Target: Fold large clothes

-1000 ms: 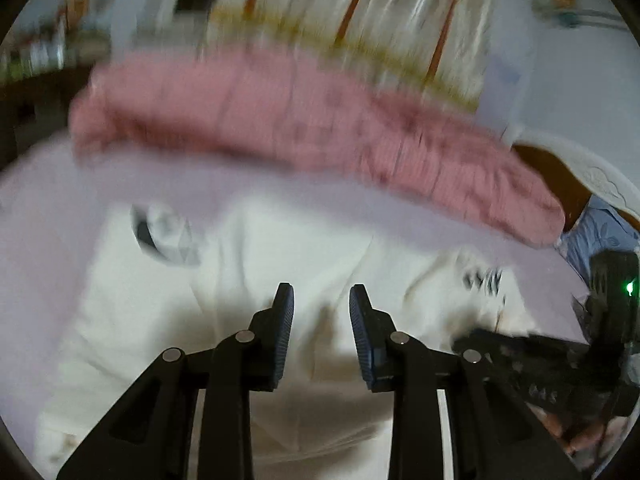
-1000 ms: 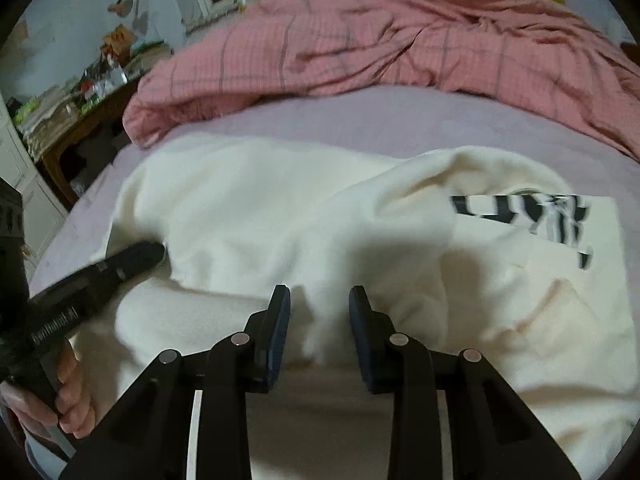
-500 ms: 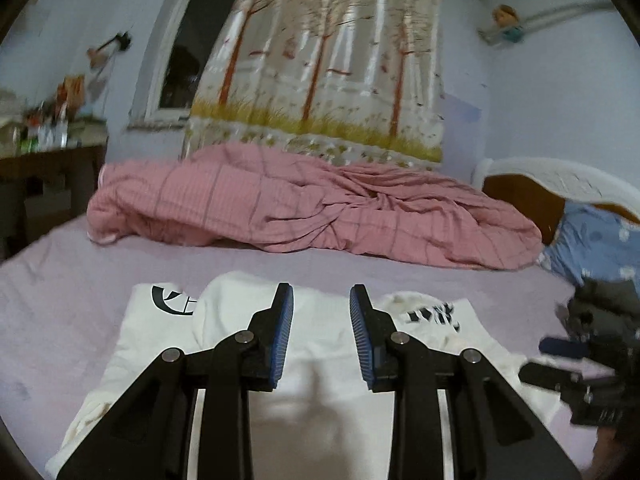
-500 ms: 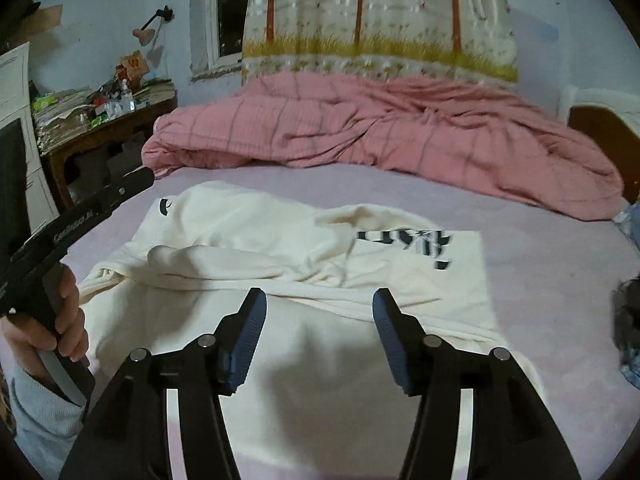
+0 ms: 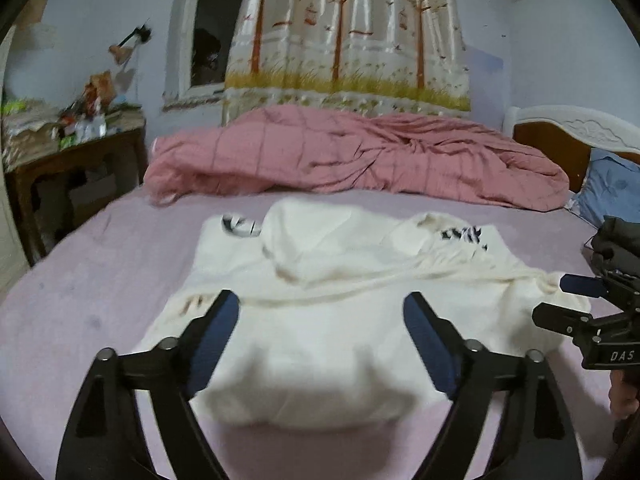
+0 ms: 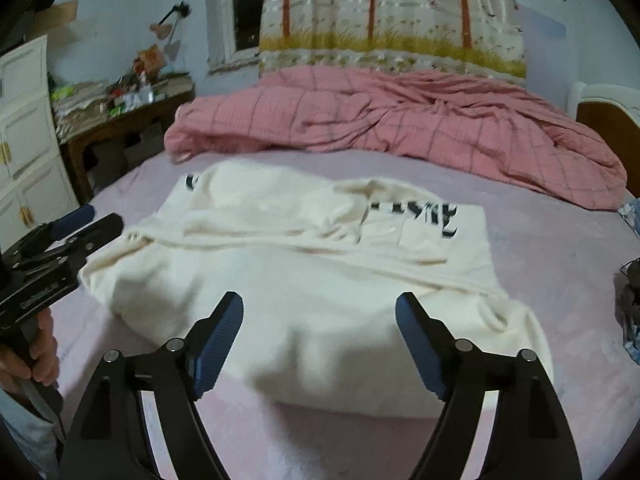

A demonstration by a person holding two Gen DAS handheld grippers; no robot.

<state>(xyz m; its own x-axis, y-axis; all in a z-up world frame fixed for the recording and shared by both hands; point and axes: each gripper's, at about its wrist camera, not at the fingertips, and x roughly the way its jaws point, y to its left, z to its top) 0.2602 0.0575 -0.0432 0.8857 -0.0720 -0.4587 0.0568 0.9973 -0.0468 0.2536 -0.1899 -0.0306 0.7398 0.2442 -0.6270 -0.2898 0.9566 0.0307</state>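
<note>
A cream sweatshirt [image 5: 332, 312] with black print lies partly folded on the lilac bedsheet [image 5: 92, 280]; its near part is doubled over the rest. My left gripper [image 5: 322, 312] hovers above the near fold, jaws opening wide, nothing pinched between them. In the right wrist view the same sweatshirt [image 6: 320, 280] spreads ahead, and my right gripper [image 6: 320, 314] is likewise opening over its near edge, holding nothing. Each gripper shows in the other's view: the right one [image 5: 576, 300] at the right edge, the left one [image 6: 72, 228] at the left edge with a hand on its handle.
A crumpled pink checked quilt [image 5: 360, 156] lies across the far side of the bed. A cluttered wooden side table [image 5: 68, 148] stands left, white drawers [image 6: 24, 140] nearer. A headboard [image 5: 572, 132] and blue pillow [image 5: 612, 188] are right, dark things [image 6: 632, 292] at the bed's right edge.
Both grippers pulled back from the sweatshirt and rose, so the whole bed came into view. Their jaws went from narrow to wide apart and let go of the cloth.
</note>
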